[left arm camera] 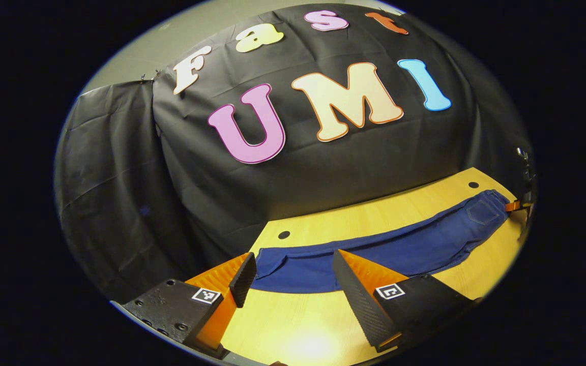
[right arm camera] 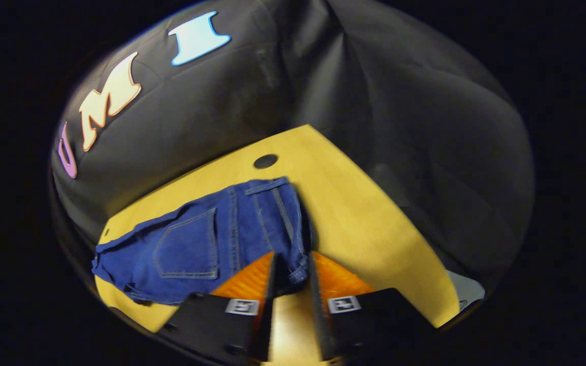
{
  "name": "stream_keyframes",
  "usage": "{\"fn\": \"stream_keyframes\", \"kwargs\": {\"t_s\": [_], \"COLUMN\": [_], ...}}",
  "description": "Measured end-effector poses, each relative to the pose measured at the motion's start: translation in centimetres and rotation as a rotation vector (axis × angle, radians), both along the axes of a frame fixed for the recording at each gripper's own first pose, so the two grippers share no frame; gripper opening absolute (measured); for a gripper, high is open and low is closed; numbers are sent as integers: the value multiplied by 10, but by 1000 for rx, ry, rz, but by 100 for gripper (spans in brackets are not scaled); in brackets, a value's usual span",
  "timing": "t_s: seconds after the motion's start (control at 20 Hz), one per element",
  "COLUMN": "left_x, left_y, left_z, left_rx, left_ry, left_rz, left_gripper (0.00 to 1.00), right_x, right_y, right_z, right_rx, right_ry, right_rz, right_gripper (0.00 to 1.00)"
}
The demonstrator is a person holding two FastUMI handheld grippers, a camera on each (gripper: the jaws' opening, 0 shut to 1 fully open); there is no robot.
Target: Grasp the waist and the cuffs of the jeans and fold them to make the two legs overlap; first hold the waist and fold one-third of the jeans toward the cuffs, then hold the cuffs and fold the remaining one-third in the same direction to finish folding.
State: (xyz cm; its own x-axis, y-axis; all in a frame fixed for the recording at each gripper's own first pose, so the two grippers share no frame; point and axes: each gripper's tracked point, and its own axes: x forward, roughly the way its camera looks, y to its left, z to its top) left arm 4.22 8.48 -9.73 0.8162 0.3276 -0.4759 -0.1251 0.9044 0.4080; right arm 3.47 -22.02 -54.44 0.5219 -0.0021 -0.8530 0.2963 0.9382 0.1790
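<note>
Blue jeans lie stretched across the yellow wooden table, one leg over the other. The cuff end lies just beyond my left gripper, which is open with its fingers wide apart and nothing between them. Far off at the right edge of the left gripper view, the right gripper sits at the waist. In the right gripper view the waist of the jeans shows a back pocket facing up. My right gripper is shut on the near corner of the waistband, with denim pinched between its fingers.
The table has round holes near its back edge. Black cloth walls close in behind and on both sides. Bare wood lies in front of the jeans and to the right of the waist.
</note>
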Motion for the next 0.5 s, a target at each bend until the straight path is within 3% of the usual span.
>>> {"fn": "stream_keyframes", "kwargs": {"t_s": [0.05,0.1,0.2,0.5], "left_x": [0,1,-1,7], "left_y": [-1,-3,-6,5], "left_z": [0,0,-1,-20], "left_rx": [-4,-13,-27,-122], "left_ry": [-2,-6,-19,-11], "left_rz": [1,-2,-13,-6], "left_gripper": [94,94,94,95], "right_x": [1,2,3,36], "right_y": [1,0,0,-1], "right_z": [-1,1,4,76], "right_rx": [-11,-37,-103,-166], "right_ry": [2,-7,-11,-145], "right_rz": [10,12,16,45], "right_gripper": [19,19,2,4]}}
